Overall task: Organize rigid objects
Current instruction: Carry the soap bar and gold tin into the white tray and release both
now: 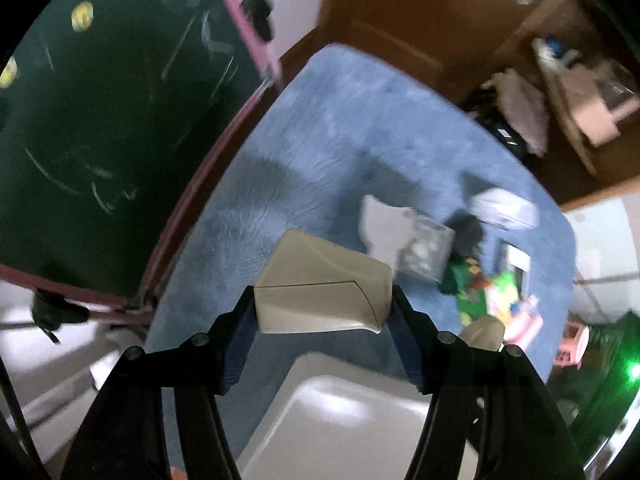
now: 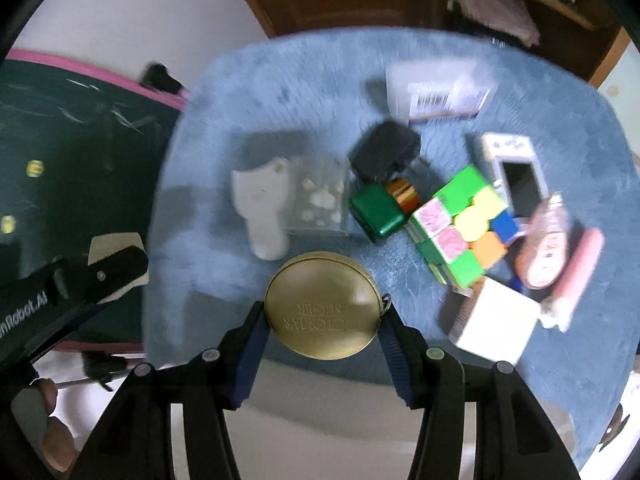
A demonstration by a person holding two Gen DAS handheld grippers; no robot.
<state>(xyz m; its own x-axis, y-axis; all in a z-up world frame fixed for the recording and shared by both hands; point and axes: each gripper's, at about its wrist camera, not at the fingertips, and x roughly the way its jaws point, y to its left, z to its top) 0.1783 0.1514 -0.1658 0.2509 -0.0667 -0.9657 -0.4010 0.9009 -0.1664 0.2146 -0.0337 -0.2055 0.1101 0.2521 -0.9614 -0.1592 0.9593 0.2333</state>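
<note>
Your left gripper [image 1: 322,300] is clamping a beige rectangular cardboard box [image 1: 320,280] above the blue fuzzy mat [image 1: 320,140]. Your right gripper [image 2: 322,320] is pinching a round brass tin [image 2: 322,304] (lettering upside down), jaws part-open around it.

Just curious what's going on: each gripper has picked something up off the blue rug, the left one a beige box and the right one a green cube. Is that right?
Nearly. The right gripper is shut on a round gold tin, not a green cube, as the right wrist view shows. The rest stands: the left gripper holds a beige box above the blue rug.
</note>
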